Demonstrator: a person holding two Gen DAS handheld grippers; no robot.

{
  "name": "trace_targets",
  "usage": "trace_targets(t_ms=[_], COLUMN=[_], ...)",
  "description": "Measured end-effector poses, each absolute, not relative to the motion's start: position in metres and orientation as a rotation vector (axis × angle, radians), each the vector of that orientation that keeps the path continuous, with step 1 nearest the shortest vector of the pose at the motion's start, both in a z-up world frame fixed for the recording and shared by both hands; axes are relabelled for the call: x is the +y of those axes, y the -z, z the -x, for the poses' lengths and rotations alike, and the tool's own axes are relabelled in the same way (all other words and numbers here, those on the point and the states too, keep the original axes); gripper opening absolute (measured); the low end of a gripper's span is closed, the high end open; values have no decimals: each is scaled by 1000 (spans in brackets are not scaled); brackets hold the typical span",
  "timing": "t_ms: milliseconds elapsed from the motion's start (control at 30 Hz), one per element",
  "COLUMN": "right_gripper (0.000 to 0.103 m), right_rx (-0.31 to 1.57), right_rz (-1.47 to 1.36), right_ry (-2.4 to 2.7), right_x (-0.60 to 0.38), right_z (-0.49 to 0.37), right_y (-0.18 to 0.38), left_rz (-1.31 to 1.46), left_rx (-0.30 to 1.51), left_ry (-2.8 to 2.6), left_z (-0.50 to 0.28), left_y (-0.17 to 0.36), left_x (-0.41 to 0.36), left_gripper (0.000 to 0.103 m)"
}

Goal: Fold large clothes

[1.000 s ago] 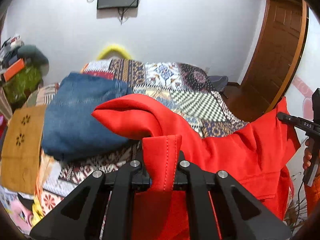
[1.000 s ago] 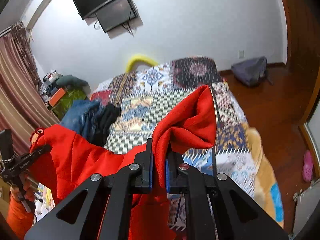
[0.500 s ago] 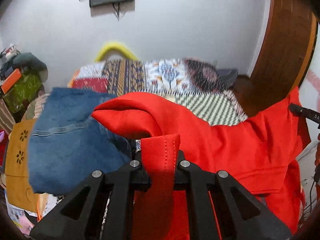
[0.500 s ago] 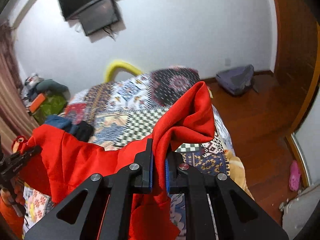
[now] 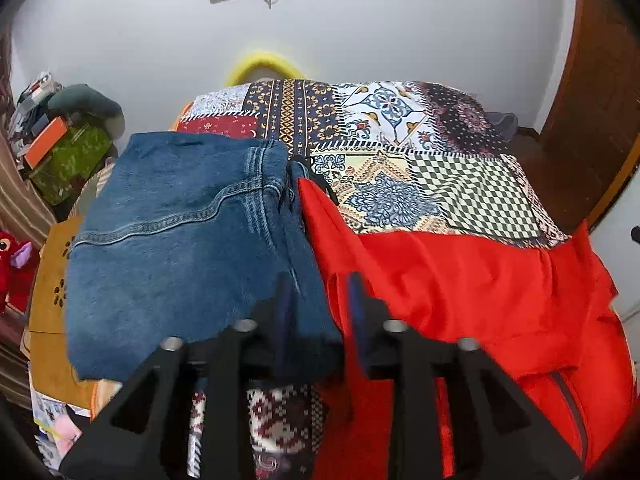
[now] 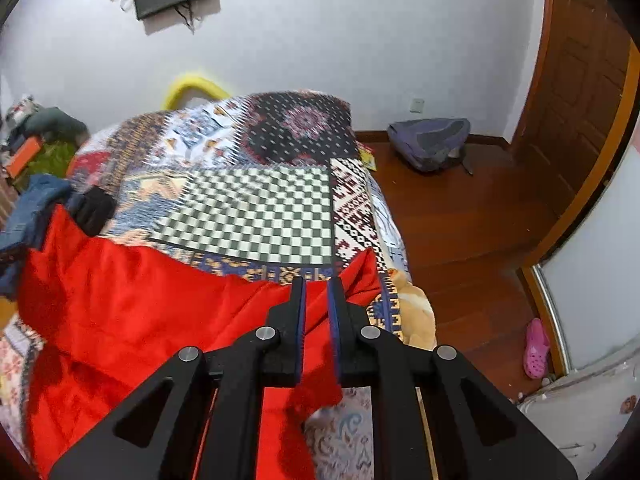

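Red garment (image 5: 460, 276) laid across near end of patchwork bed (image 5: 472, 192), left edge touching folded denim (image 5: 180, 240).

Left gripper (image 5: 318, 300): jaws have just been opening, now apart, cloth edge loose between them, pads off it.

Right gripper (image 6: 317, 308): jaws near together, clamped on red corner.

Judgement: spreading step nearly done; right release, then all folds, still left.
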State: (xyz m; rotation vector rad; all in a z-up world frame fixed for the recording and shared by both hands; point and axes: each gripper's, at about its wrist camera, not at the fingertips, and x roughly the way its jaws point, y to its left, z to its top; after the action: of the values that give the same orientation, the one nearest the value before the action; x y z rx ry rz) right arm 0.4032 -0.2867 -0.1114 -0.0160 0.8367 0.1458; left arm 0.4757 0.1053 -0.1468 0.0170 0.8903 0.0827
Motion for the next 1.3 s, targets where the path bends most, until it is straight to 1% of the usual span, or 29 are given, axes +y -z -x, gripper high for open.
trace_targets(t_ms=[67, 133, 167, 200, 233, 267, 300, 333, 367, 400, 433, 633, 867, 1000, 1067, 1300], right_gripper=[11, 12, 14, 16, 26, 45, 55, 72, 80, 81, 81, 81, 81, 81, 81, 81], right_rx=[815, 793, 782, 774, 763, 752, 734, 710, 689, 671, 667, 693, 741, 802, 863, 993], right_rz=[10, 11, 18, 27, 39, 50, 61, 71, 76, 78, 76, 79, 92, 68, 66, -16], right_ry=[-178, -203, -216, -223, -229, -230, -226, -220, -218, -223, -238, -253, -255, -246, -231, -198], right_x=[-285, -280, -278, -274, -271, -268, -266, -264, -263, -262, -261, -259, -268, -276, -281, -298], right_z=[-389, -375, -365, -360, -351, -344, -335, -325, -318, -309, -302, -272, -238, -227, -227, -218], right_y=[101, 92, 86, 83, 78, 76, 73, 69, 67, 64, 62, 67, 90, 111, 126, 169], left_rz=[-40, -82, -89, -89, -83, -79, -79, -79, -75, -65, -54, -16, 74, 100, 119, 248], left_rx=[863, 842, 840, 841, 842, 840, 836, 831, 833, 842, 852, 879, 942, 996, 1015, 1143], left_ry=[-86, -82, -76, -67, -55, -50, -49, -50, -50, -49, -46, -36, -11, 9, 16, -8], left_z=[-462, -448, -442, -435, -427, -420, -414, -404, -397, -392, -386, -352, -316, -297, -289, -265], left_y=[139, 131, 129, 126, 123, 121, 119, 116, 114, 113, 113, 116, 131, 149, 157, 210], left_x=[101, 94, 92, 91, 90, 90, 90, 89, 90, 91, 93, 101, 124, 140, 147, 175], left_gripper=[51, 52, 54, 58, 61, 66, 69, 71, 75, 81, 83, 83, 83, 83, 83, 83])
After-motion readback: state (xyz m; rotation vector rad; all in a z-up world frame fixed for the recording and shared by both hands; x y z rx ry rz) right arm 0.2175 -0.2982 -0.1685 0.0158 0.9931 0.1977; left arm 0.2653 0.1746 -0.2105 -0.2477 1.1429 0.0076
